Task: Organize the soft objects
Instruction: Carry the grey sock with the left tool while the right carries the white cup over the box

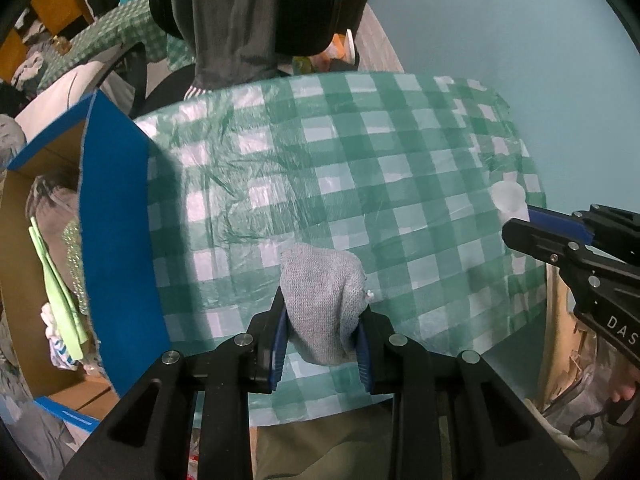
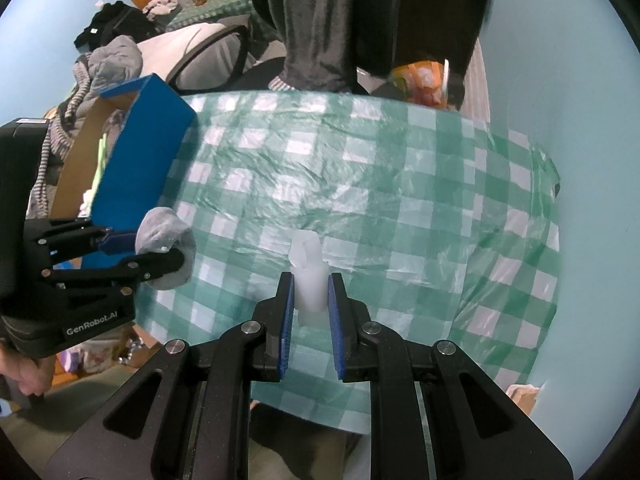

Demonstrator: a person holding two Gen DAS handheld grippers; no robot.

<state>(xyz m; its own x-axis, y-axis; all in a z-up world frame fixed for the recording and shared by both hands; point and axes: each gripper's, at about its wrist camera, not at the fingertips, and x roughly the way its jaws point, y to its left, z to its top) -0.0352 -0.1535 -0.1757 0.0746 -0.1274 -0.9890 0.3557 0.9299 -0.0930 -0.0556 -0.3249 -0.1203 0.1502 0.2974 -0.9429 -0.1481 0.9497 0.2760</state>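
Observation:
My left gripper [image 1: 322,314] is shut on a grey knitted soft piece [image 1: 322,300] and holds it above the green checked tablecloth [image 1: 360,160]. It also shows in the right wrist view [image 2: 164,240] at the left, next to the blue box. My right gripper [image 2: 311,284] is shut on a small white soft roll [image 2: 307,276] above the cloth. The roll shows in the left wrist view [image 1: 509,199] at the right edge, at the tip of the right gripper [image 1: 516,220].
An open blue cardboard box [image 1: 120,220] stands at the table's left, with green, grey and white soft items inside [image 1: 60,300]. A person in dark clothes [image 1: 248,20] stands behind the table. A chair and piled clothes [image 2: 116,60] lie beyond.

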